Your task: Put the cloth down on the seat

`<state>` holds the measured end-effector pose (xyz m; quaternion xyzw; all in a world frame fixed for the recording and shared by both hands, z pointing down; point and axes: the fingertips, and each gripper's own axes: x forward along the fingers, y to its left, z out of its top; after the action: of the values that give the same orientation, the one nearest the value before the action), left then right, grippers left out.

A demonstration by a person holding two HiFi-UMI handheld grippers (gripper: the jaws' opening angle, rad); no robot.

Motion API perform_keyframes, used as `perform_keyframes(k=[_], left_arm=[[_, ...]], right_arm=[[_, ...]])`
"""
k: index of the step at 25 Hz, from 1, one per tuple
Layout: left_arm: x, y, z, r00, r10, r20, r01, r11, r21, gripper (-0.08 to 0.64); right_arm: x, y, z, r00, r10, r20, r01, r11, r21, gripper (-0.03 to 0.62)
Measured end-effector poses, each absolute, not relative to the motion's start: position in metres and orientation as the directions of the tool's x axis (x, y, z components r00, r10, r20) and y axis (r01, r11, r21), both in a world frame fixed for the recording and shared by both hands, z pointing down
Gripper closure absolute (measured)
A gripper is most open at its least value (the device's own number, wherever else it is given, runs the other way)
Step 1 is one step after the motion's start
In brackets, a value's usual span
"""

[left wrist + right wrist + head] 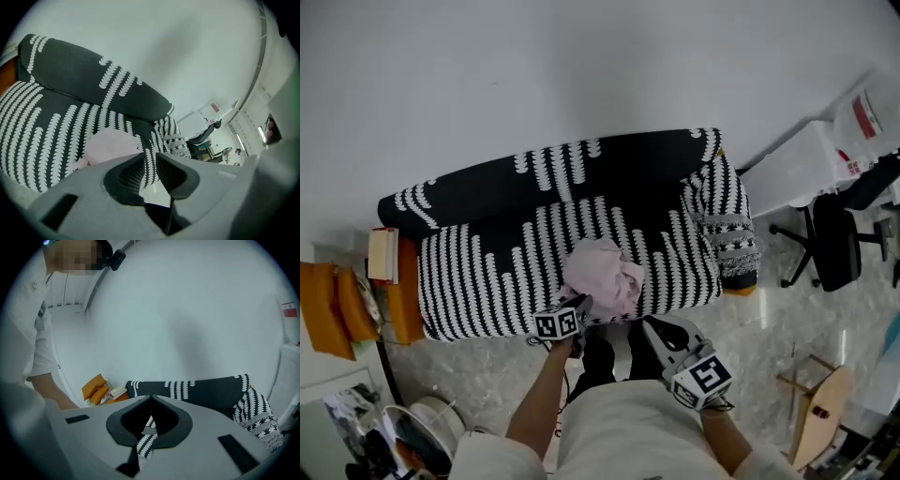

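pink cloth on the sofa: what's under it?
The pink cloth lies crumpled on the striped seat cushion, near its front edge. Only cushion fabric shows around it. The patch directly beneath is covered, so anything tucked under there cannot be seen.

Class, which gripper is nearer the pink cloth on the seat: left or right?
Left. The left gripper is just at the near edge of the pink cloth; the right gripper is farther back, off the front edge of the seat, and to its right.
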<state>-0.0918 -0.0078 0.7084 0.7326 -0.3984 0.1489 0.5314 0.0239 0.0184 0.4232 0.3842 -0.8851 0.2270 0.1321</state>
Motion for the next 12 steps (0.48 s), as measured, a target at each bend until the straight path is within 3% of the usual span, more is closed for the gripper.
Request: perform_keyframes(k=[3,12], left_arm=[[-0.097,-0.004,0.689,0.663,-0.440,0.606,-0.723,-0.168,0.670,0.525],[-0.117,0.002,0.623,0.705,-0.514,0.488,-0.683,-0.307,0.662,0.548]], right_arm=[[0.016,0.017,0.419,-0.669,-0.629,0.396,-0.741,0.606,-0.289,0.584],[-0.010,0.014,0.420,-0.675,-0.631,0.382,-0.735,0.619,-0.277,0.584]])
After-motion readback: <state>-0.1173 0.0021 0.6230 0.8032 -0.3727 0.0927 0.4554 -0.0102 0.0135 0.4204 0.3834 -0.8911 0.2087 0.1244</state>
